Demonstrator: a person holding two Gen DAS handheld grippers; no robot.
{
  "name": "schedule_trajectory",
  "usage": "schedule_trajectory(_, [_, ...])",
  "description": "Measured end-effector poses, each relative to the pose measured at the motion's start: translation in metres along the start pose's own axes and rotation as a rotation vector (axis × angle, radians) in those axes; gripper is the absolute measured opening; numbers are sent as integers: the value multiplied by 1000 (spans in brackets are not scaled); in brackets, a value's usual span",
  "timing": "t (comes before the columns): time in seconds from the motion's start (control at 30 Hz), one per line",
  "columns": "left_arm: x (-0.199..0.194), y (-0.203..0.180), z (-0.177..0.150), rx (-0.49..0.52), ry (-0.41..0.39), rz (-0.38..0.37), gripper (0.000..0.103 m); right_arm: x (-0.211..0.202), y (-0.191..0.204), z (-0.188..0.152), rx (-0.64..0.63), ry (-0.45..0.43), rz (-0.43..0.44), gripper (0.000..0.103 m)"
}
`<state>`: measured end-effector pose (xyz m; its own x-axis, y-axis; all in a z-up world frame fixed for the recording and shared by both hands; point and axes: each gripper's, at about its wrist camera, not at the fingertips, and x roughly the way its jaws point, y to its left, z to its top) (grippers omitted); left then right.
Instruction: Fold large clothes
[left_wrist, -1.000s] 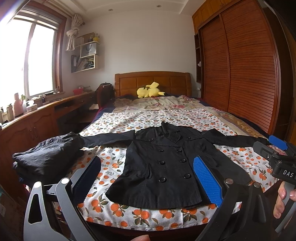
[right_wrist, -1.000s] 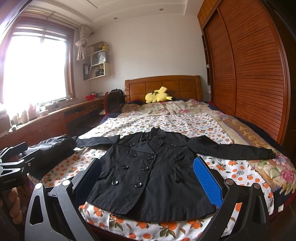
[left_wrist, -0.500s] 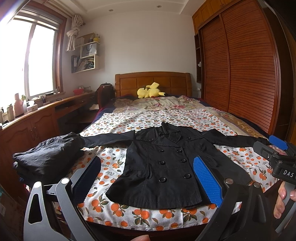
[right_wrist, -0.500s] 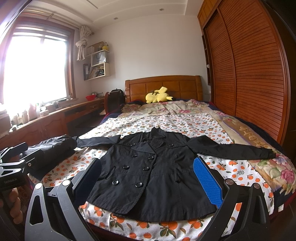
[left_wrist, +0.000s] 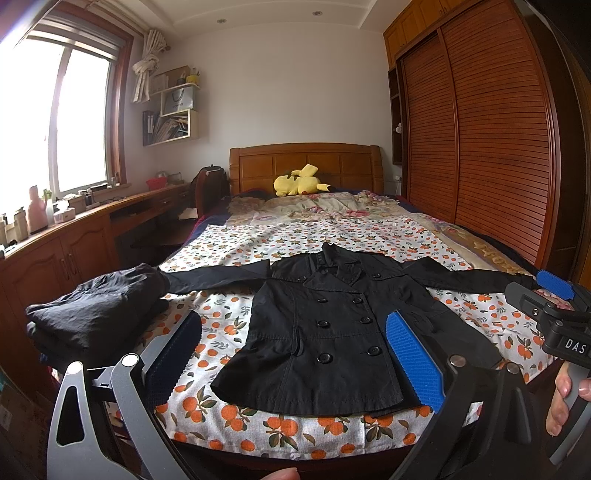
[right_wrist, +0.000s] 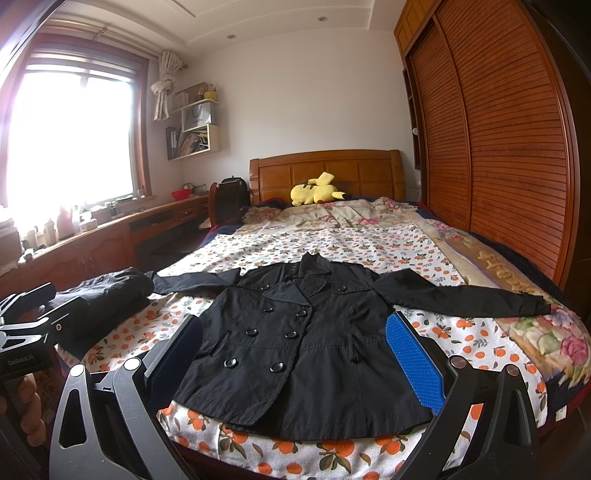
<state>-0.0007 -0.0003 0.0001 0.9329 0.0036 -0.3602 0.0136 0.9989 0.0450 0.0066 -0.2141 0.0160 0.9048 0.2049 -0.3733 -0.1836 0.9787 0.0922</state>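
**Coat Spread Flat: Grip Points and Handling**

The black coat (left_wrist: 325, 325) lies face up, buttoned, on the bed (left_wrist: 280, 435), sleeves out toward 9 and 3 o'clock, collar at 12 o'clock. A folded dark garment (left_wrist: 96, 314) sits at 9 o'clock, touching the left cuff. Both tongs, left tongs (left_wrist: 295, 354) and right tongs (right_wrist: 295, 354), stand apart, empty, above the hem at 6 o'clock. The cloth looks soft, moderately heavy and likely to sag. Recommended holds: each cuff first, then shoulder seam and hem corner. Avoid pinching buttons.
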Motion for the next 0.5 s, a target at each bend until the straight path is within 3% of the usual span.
schedule_trajectory(0.5, [0,0,0,0,-3,1,101,-2,0,2,1,0,1,96])
